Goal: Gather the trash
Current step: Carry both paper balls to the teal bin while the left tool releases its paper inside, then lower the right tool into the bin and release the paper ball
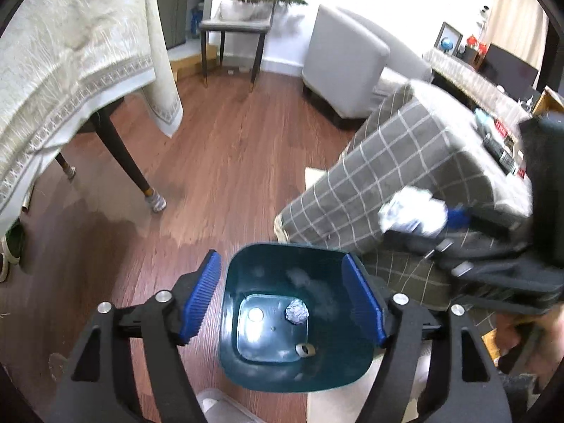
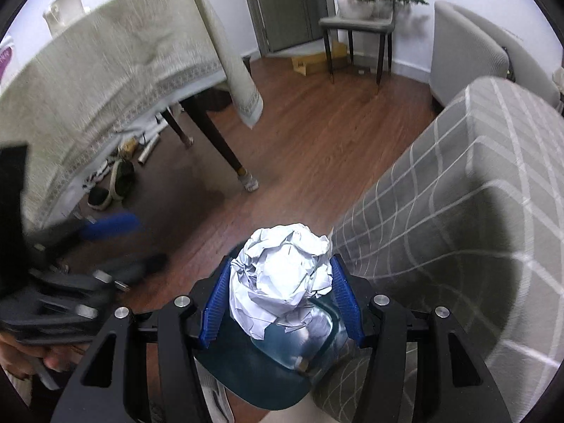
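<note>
A dark teal trash bin (image 1: 246,370) stands on the wood floor, seen from above between the fingers of my left gripper (image 1: 282,294), which is open and empty. A small crumpled paper ball (image 1: 296,311) and a small pale scrap (image 1: 305,350) lie on the bin's bottom. My right gripper (image 2: 280,296) is shut on a large crumpled white paper ball (image 2: 282,275) and holds it above the bin (image 2: 253,384). That ball also shows blurred in the left wrist view (image 1: 410,213), right of the bin.
A grey checked sofa (image 1: 394,162) stands right of the bin. A table with a cream cloth (image 1: 67,67) stands at left, with shoes (image 2: 116,183) under it. A chair with a plant (image 1: 243,17) and a grey armchair (image 1: 342,67) stand at the back.
</note>
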A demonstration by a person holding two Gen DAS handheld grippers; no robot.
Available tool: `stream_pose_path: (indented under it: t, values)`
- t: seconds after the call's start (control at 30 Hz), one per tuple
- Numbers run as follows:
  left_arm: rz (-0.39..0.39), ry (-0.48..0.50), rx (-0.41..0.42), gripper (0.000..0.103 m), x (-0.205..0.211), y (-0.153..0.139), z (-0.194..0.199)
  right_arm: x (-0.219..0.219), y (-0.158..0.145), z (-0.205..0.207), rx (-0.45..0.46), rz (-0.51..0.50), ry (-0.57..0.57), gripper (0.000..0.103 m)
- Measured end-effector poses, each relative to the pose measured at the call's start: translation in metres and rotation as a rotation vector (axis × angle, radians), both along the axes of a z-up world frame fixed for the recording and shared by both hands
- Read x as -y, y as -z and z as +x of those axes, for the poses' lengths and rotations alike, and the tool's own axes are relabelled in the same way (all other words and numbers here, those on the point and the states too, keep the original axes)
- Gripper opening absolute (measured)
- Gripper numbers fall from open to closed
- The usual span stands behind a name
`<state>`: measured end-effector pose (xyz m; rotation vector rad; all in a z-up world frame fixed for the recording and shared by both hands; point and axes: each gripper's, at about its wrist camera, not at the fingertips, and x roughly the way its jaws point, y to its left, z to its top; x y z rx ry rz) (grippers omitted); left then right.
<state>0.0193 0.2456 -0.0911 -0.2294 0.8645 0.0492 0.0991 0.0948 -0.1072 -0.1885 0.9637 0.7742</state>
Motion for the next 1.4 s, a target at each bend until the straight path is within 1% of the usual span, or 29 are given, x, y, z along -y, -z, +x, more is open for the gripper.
stream_pose_path:
  t: [0.17,0.37,0.53,0.57,0.67,0.8,0.9,0.97,1.03,1.1,1.17,1.2,1.27,1.33,1.4]
  values:
    - [0.014,-0.015,0.071,0.075,-0.002,-0.02,-0.005,-0.012,0.031,-0.004,-0.049,-0.065,-0.02,0.056]
    - [0.036,-0.024,0.15,0.073,0.001,-0.046,-0.011,-0.02,0.054,-0.016,-0.077,-0.125,-0.058,0.056]
    - [0.094,-0.025,0.214,0.071,0.011,-0.066,-0.017,-0.023,0.07,-0.021,-0.106,-0.16,-0.079,0.056]
    - [0.101,-0.025,0.22,0.071,0.013,-0.068,-0.017,-0.023,0.072,-0.022,-0.109,-0.166,-0.083,0.056]
    - [0.16,-0.034,0.22,0.071,0.021,-0.075,-0.015,-0.021,0.081,-0.024,-0.122,-0.184,-0.092,0.057]
    - [0.194,-0.021,0.241,0.071,0.029,-0.086,-0.017,-0.015,0.085,-0.024,-0.133,-0.192,-0.09,0.06]
    - [0.178,0.006,0.26,0.072,0.032,-0.094,-0.018,-0.009,0.083,-0.024,-0.132,-0.183,-0.092,0.067]
    - [0.175,0.012,0.27,0.073,0.034,-0.099,-0.017,-0.005,0.077,-0.025,-0.124,-0.165,-0.092,0.074]
    - [0.199,0.008,0.27,0.074,0.038,-0.101,-0.016,-0.002,0.072,-0.026,-0.114,-0.152,-0.095,0.076]
    - [0.229,-0.008,0.272,0.077,0.041,-0.101,-0.014,0.002,0.067,-0.027,-0.102,-0.141,-0.092,0.079]
    - [0.255,-0.024,0.275,0.083,0.044,-0.102,-0.013,0.006,0.059,-0.027,-0.091,-0.122,-0.094,0.08]
    - [0.264,-0.023,0.276,0.084,0.046,-0.103,-0.013,0.007,0.057,-0.027,-0.087,-0.116,-0.095,0.081]
    - [0.273,-0.02,0.277,0.091,0.049,-0.103,-0.014,0.012,0.048,-0.027,-0.068,-0.097,-0.094,0.082]
    - [0.276,-0.036,0.276,0.092,0.05,-0.105,-0.014,0.017,0.04,-0.027,-0.056,-0.078,-0.089,0.082]
    - [0.26,-0.036,0.275,0.092,0.051,-0.106,-0.013,0.023,0.026,-0.029,-0.031,-0.054,-0.083,0.083]
